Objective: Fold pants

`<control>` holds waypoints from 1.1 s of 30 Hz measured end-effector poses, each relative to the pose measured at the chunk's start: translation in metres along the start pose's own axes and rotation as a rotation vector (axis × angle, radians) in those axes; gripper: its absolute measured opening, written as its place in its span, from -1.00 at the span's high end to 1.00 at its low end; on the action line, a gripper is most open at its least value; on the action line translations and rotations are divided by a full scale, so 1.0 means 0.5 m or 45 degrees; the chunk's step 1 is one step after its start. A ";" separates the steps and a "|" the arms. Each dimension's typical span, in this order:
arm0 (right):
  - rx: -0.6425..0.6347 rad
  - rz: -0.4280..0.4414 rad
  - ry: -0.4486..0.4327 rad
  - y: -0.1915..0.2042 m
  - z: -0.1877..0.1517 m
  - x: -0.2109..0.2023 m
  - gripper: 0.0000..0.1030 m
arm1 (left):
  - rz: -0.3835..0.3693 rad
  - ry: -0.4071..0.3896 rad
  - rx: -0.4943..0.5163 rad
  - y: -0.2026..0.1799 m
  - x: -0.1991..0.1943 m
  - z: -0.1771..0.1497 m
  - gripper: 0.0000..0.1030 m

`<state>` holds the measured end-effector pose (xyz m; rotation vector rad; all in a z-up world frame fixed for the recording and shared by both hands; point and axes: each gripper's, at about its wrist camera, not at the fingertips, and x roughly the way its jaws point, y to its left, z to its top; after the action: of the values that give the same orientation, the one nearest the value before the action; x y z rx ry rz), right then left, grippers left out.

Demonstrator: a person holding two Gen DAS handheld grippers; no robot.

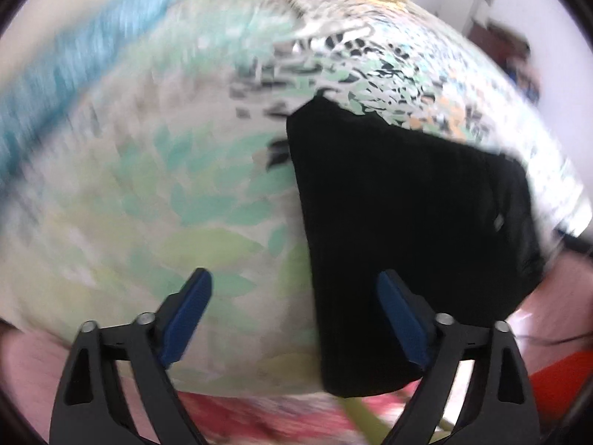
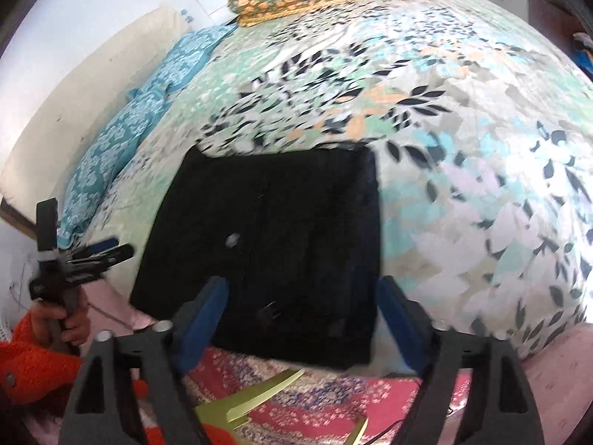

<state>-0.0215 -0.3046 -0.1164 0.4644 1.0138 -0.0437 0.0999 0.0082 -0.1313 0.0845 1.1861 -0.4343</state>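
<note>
Black pants [image 2: 274,244] lie folded into a compact rectangle at the near edge of the bed [image 2: 463,155], on the leaf-print bedspread. Left gripper [image 1: 294,315] and right gripper [image 2: 302,315] both spread wide, holding nothing, above the near edge of the pants.

The black pants [image 2: 270,244] were folded into a compact, roughly square bundle and laid flat near the edge of the bed. A small pale button could be made out on the upper layer. No leg was left trailing.
</note>
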 end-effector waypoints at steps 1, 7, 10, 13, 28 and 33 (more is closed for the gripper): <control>0.014 0.008 0.022 -0.015 0.007 0.013 -0.74 | -0.067 0.040 -0.067 0.020 0.011 0.005 -0.82; 0.142 0.146 0.167 -0.076 0.023 0.099 -0.74 | -0.235 0.159 -0.184 0.063 0.081 0.006 -0.82; 0.185 0.154 0.172 -0.096 0.021 0.118 -0.75 | -0.273 0.152 -0.207 0.063 0.082 0.008 -0.82; 0.240 0.201 0.188 -0.112 0.017 0.132 -0.80 | -0.275 0.158 -0.180 0.052 0.091 0.014 -0.86; 0.467 0.438 0.111 -0.172 0.008 0.145 -1.00 | -0.249 0.155 -0.084 0.020 0.138 0.031 -0.99; 0.469 0.512 0.141 -0.169 0.009 0.147 -1.00 | -0.287 0.178 -0.085 0.006 0.144 0.036 -0.98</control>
<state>0.0007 -0.3696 -0.2048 1.0101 1.0071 0.1595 0.1386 -0.0146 -0.1906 -0.0789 1.3533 -0.5937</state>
